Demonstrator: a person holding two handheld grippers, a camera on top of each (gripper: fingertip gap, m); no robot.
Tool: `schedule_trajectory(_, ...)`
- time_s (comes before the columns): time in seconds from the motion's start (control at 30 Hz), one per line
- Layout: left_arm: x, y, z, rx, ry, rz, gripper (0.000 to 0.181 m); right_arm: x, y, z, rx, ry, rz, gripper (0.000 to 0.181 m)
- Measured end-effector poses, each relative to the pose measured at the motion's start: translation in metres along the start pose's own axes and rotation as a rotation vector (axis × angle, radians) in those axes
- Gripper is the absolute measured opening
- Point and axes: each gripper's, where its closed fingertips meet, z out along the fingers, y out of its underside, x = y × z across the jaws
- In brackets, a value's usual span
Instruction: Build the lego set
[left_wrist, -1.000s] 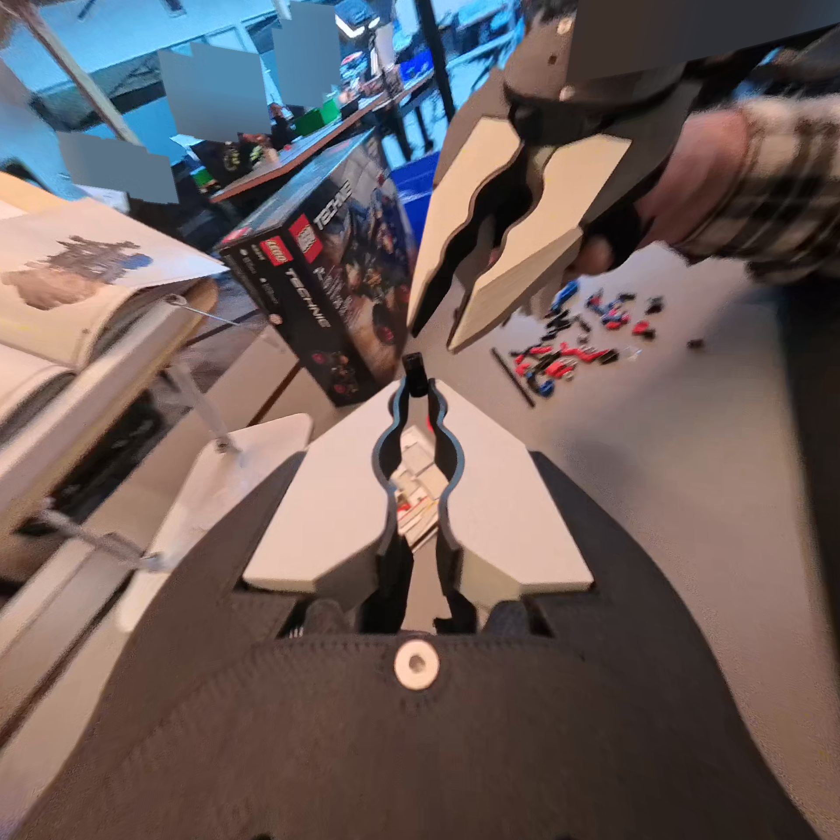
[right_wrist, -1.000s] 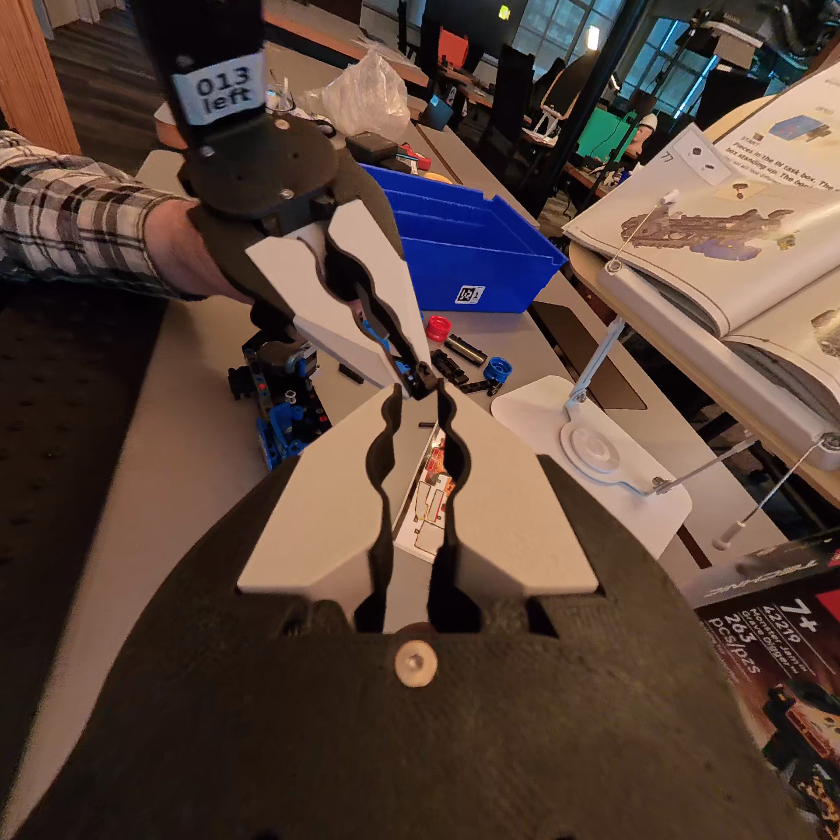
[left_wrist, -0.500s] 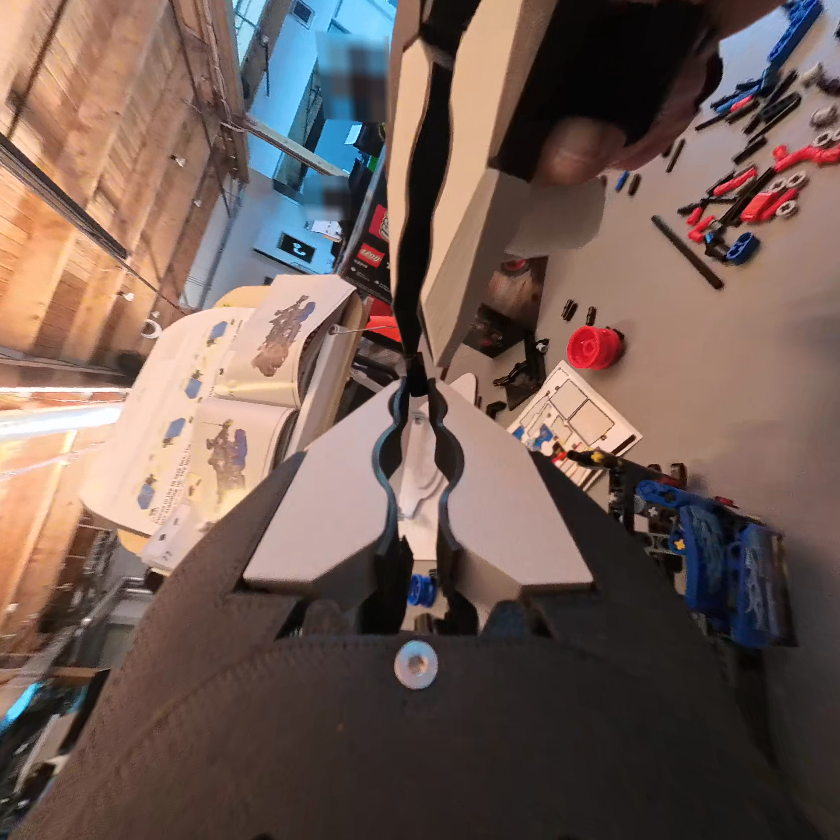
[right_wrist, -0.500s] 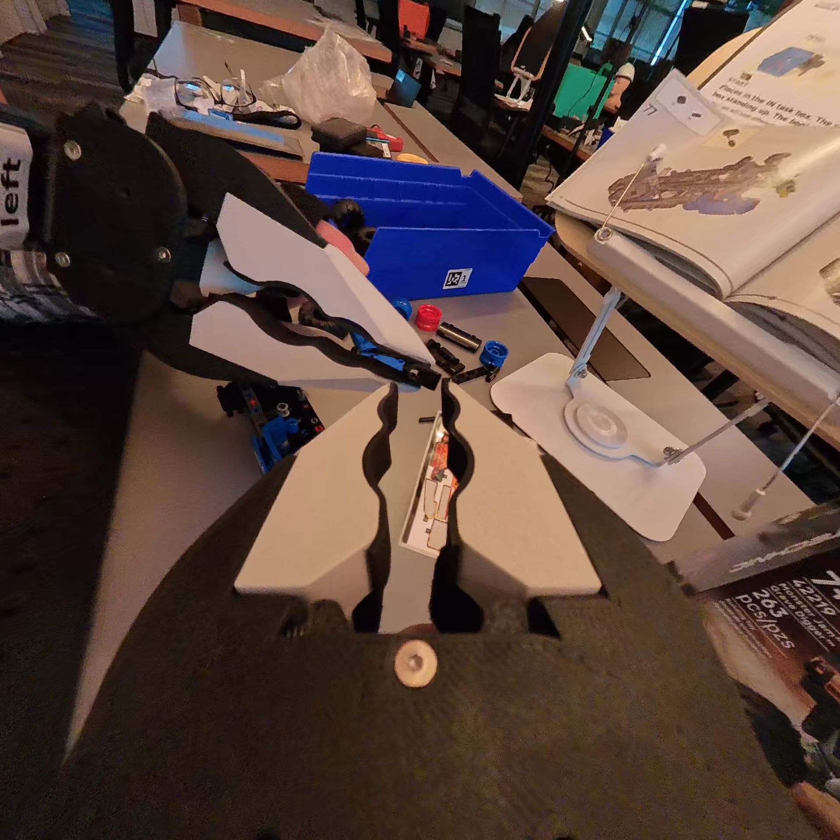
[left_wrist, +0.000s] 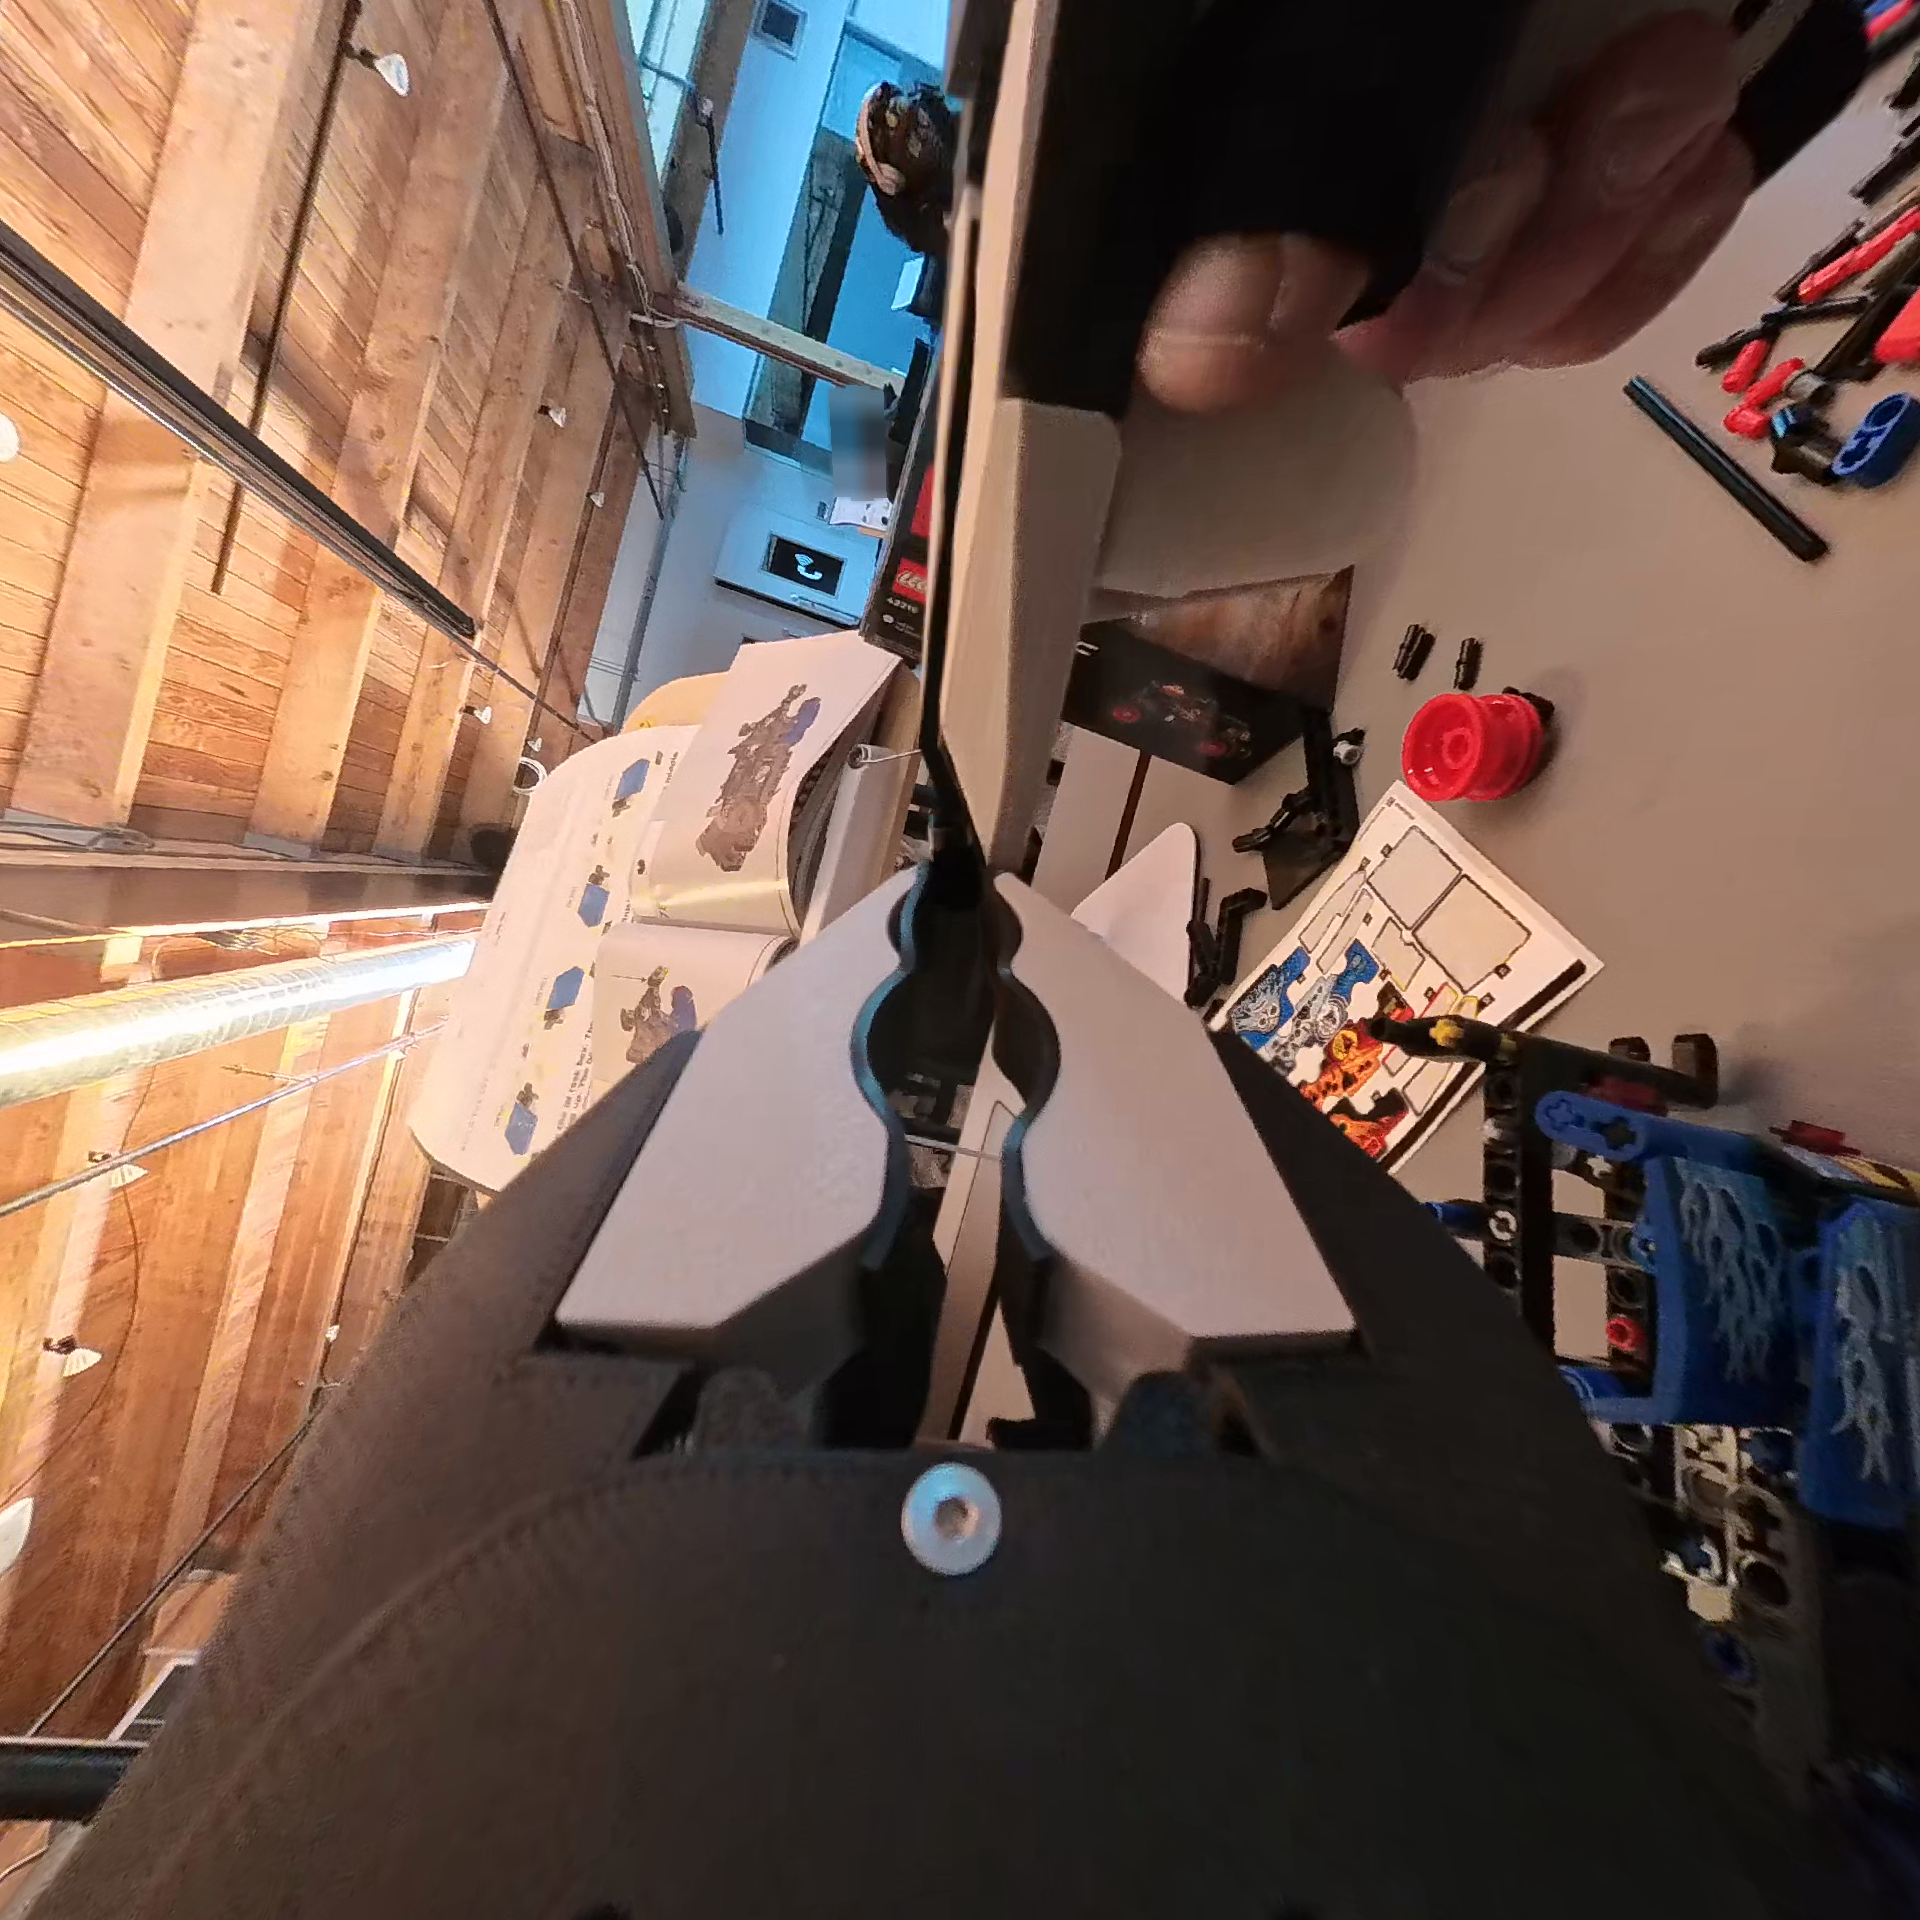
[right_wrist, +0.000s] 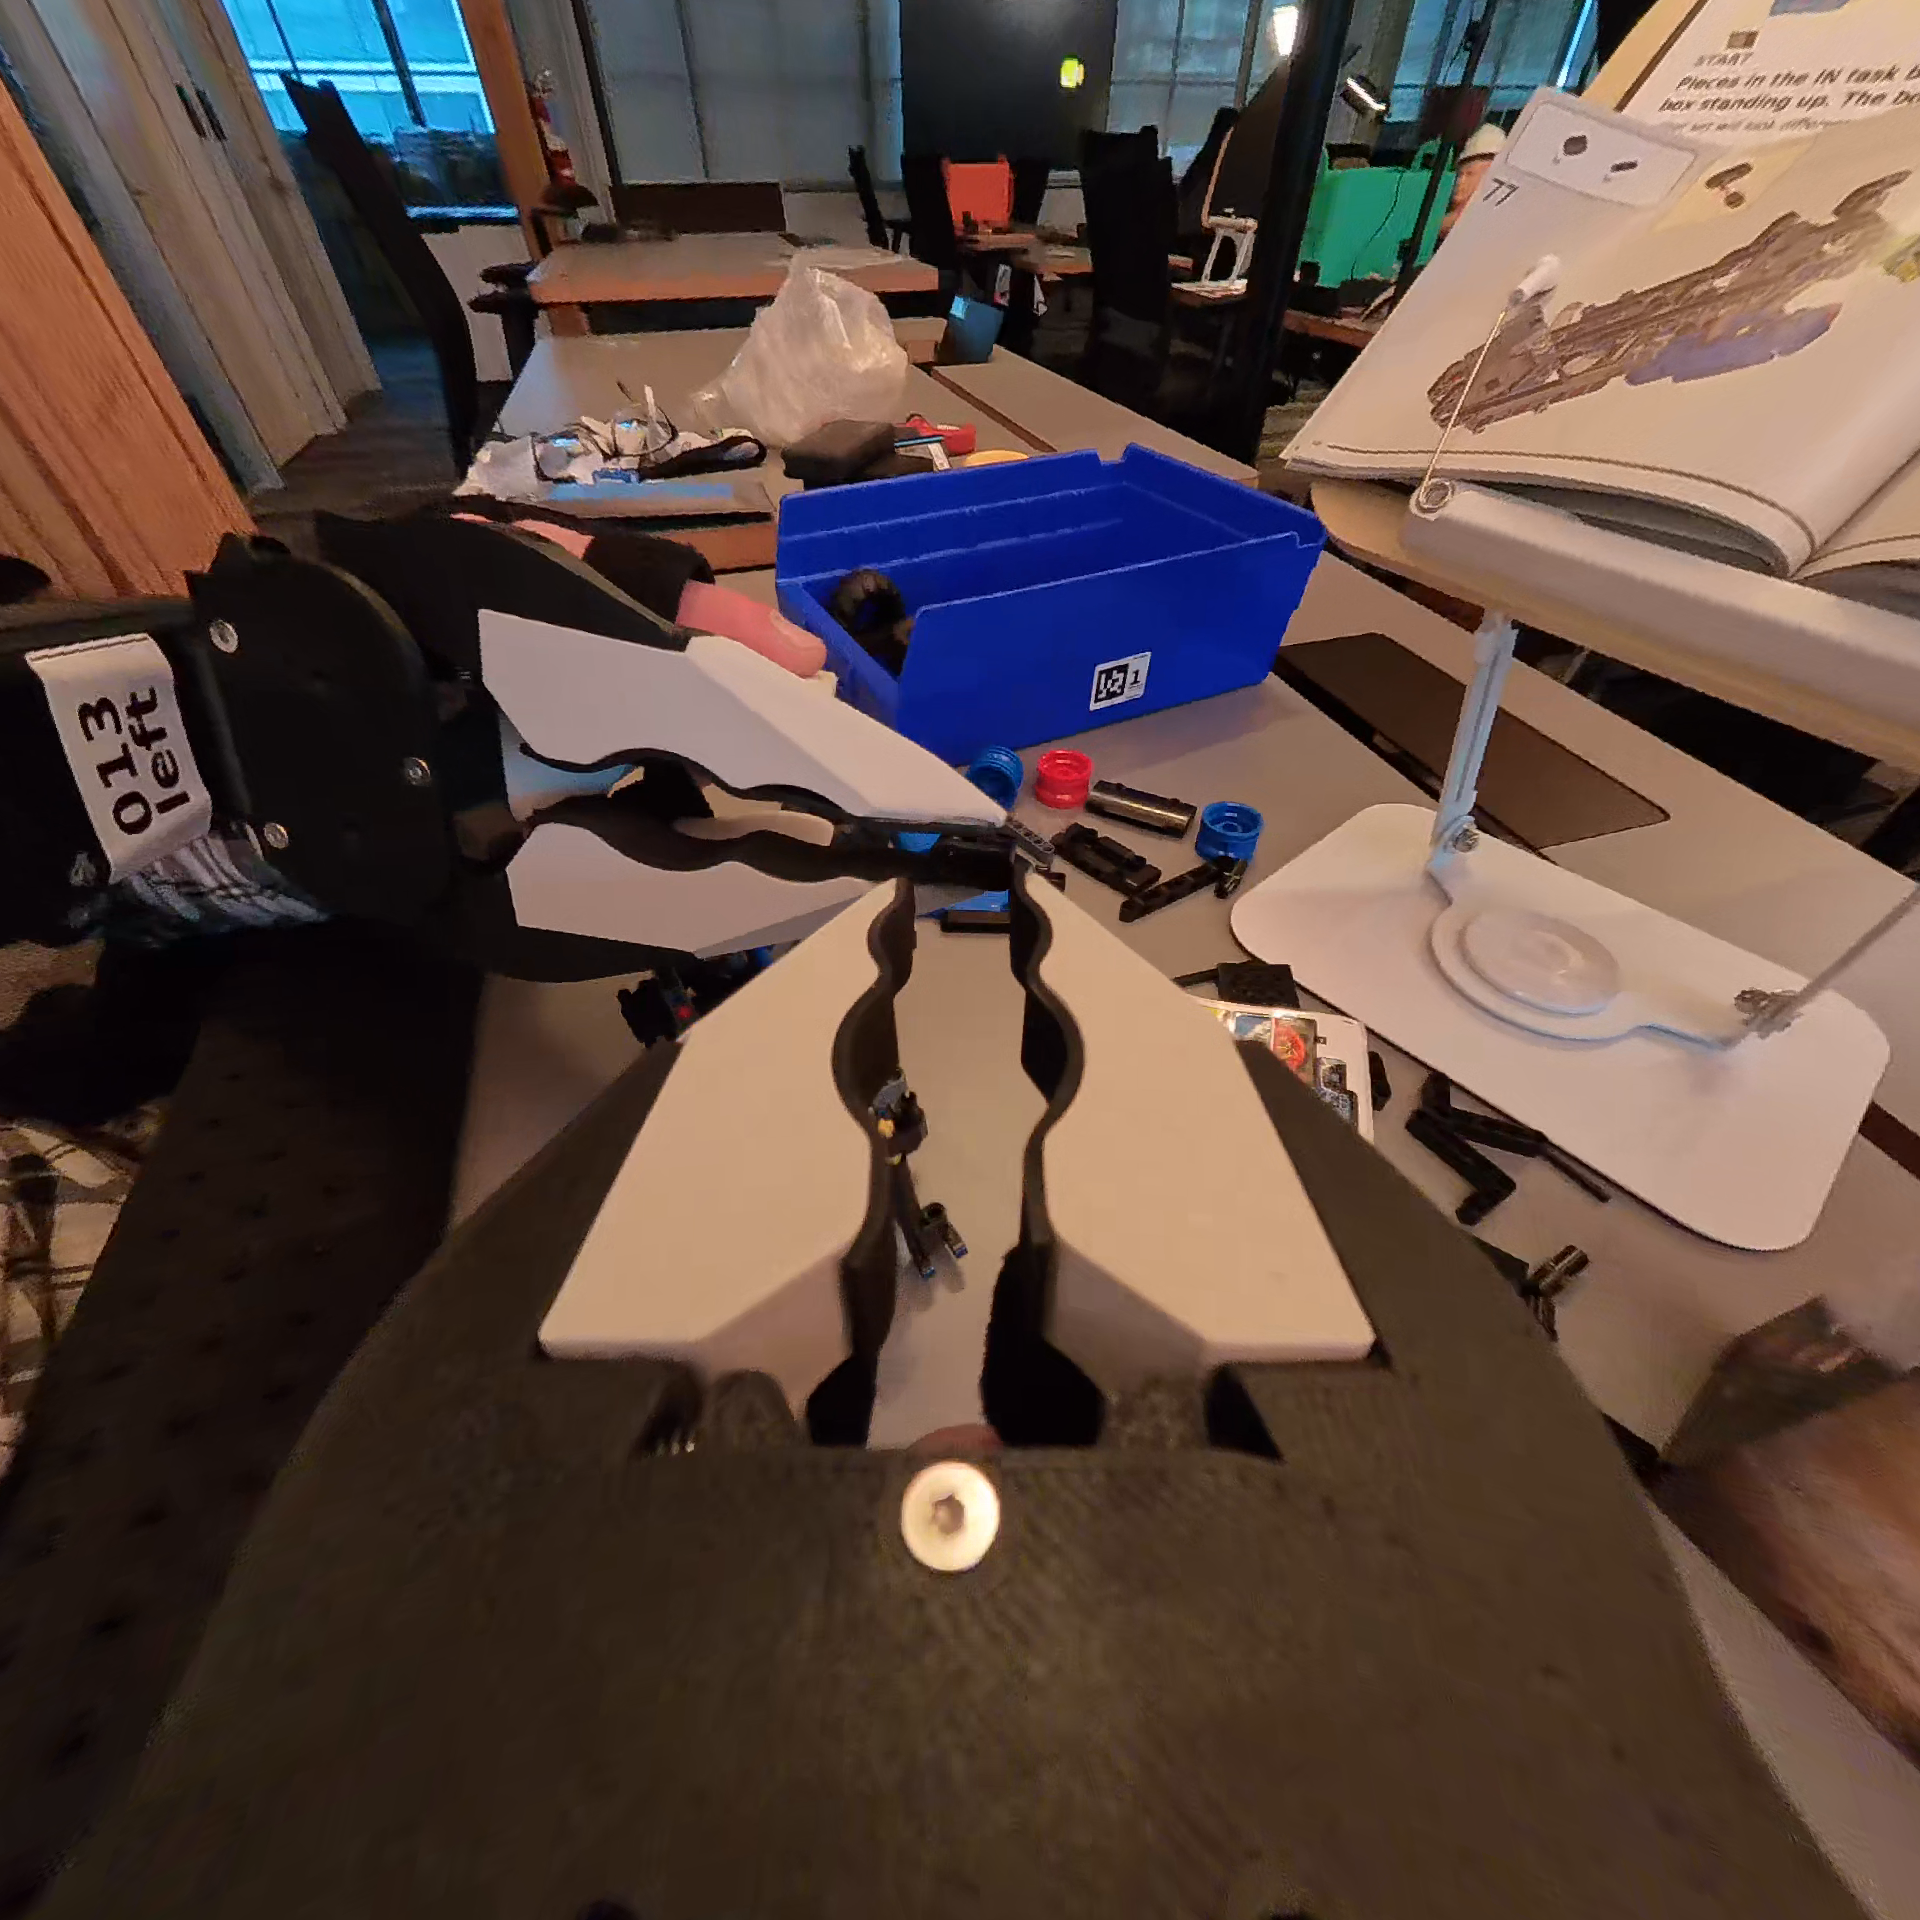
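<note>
My left gripper (left_wrist: 951, 909) is shut on a small black lego piece (left_wrist: 943, 951). In the right wrist view the left gripper (right_wrist: 987, 836) lies on its side, coming in from the left, with the black piece (right_wrist: 1023, 840) sticking out of its tips. My right gripper (right_wrist: 961, 883) is open, with its fingertips just below and on either side of that piece. In the left wrist view the right gripper (left_wrist: 951, 831) comes down from above, tip to tip with the left one. The part-built blue and black model (left_wrist: 1714, 1299) stands on the table at right.
A sticker sheet (left_wrist: 1423, 987), a red wheel hub (left_wrist: 1470, 748) and loose red, black and blue parts (left_wrist: 1818, 416) lie on the grey table. A blue bin (right_wrist: 1049, 644), small hubs (right_wrist: 1229, 831), the white stand base (right_wrist: 1558, 997) and the open instruction book (right_wrist: 1662, 312) are ahead. Left and right tips are no more than a few centimetres apart.
The left gripper has rolled onto its side, still holding the black piece. The two grippers have come together, so the right gripper's tips now flank the piece.
</note>
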Motion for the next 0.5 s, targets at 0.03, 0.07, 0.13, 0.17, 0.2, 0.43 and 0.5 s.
schedule_trajectory(0.03, 0.000, 0.000, 0.000, -0.001, -0.001, 0.002, 0.006, 0.000, 0.000, 0.000, 0.003, -0.001, 0.006, 0.016)
schedule_trajectory(0.07, 0.000, 0.001, 0.000, 0.000, -0.002, -0.001, 0.006, 0.000, 0.000, 0.001, 0.008, -0.003, 0.011, 0.016)
schedule_trajectory(0.13, 0.000, 0.001, 0.000, 0.010, 0.005, -0.017, 0.006, 0.000, -0.001, 0.001, 0.018, -0.012, 0.022, 0.016)
schedule_trajectory(0.17, 0.000, 0.000, 0.000, 0.016, 0.011, -0.031, 0.006, 0.000, 0.000, 0.001, 0.019, -0.012, 0.016, 0.016)
schedule_trajectory(0.2, 0.000, 0.001, 0.000, 0.024, 0.021, -0.047, 0.006, 0.000, 0.000, 0.001, 0.012, -0.009, 0.004, 0.017)
schedule_trajectory(0.43, 0.009, 0.008, 0.003, 0.036, 0.102, -0.121, 0.006, 0.002, -0.005, -0.004, 0.014, 0.023, -0.047, 0.020)
schedule_trajectory(0.5, 0.011, 0.004, 0.002, 0.043, 0.100, -0.103, 0.006, 0.000, -0.001, 0.000, 0.001, 0.025, -0.050, 0.020)
